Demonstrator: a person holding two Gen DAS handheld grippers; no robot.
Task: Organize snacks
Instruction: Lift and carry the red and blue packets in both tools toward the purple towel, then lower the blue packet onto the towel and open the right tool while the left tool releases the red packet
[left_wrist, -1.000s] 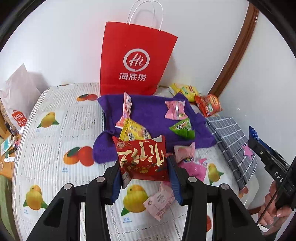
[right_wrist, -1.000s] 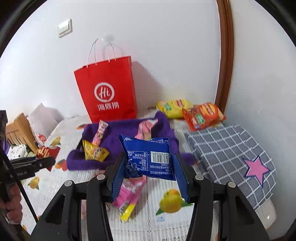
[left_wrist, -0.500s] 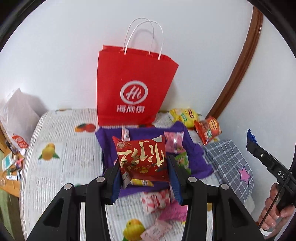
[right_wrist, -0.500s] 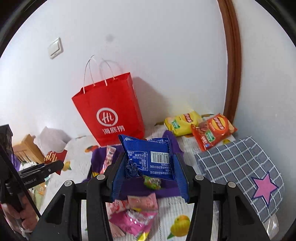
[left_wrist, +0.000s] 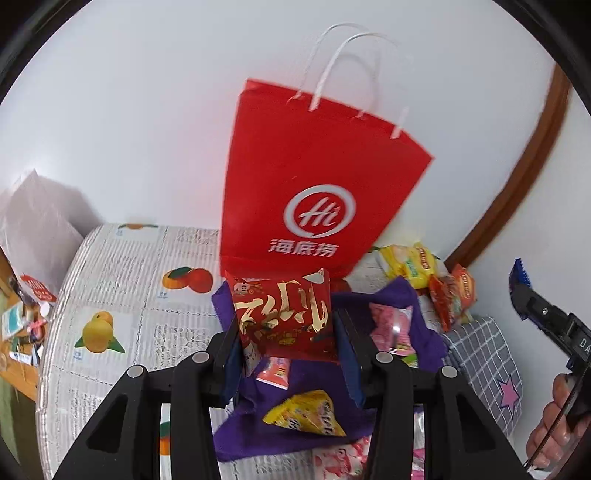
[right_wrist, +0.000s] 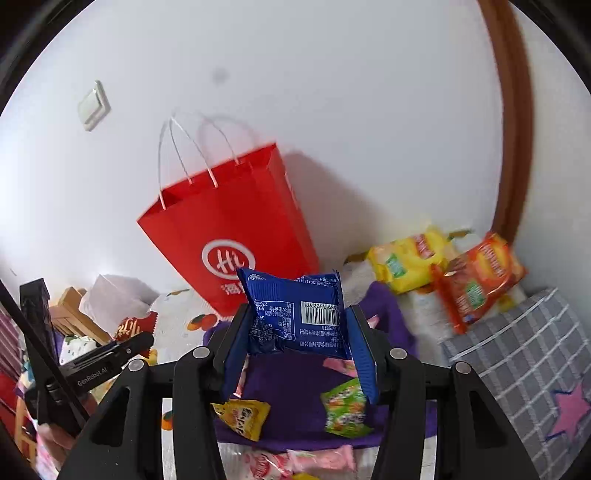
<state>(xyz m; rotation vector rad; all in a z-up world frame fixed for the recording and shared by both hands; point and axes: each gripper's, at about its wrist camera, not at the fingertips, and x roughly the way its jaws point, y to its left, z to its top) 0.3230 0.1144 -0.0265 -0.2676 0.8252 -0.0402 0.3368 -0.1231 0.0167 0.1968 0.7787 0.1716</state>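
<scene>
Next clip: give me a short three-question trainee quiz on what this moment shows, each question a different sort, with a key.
1. True or false: the left gripper is clamped on a red snack packet with gold lettering.
2. Multiple choice: the blue snack packet in the right gripper shows which side? A) a cartoon face B) a barcode label C) a clear window
3. Fill in: the yellow and green packets lie on a ____ cloth below the grippers.

Key
1. True.
2. B.
3. Purple. The red paper bag stands upright behind it, against the wall.
</scene>
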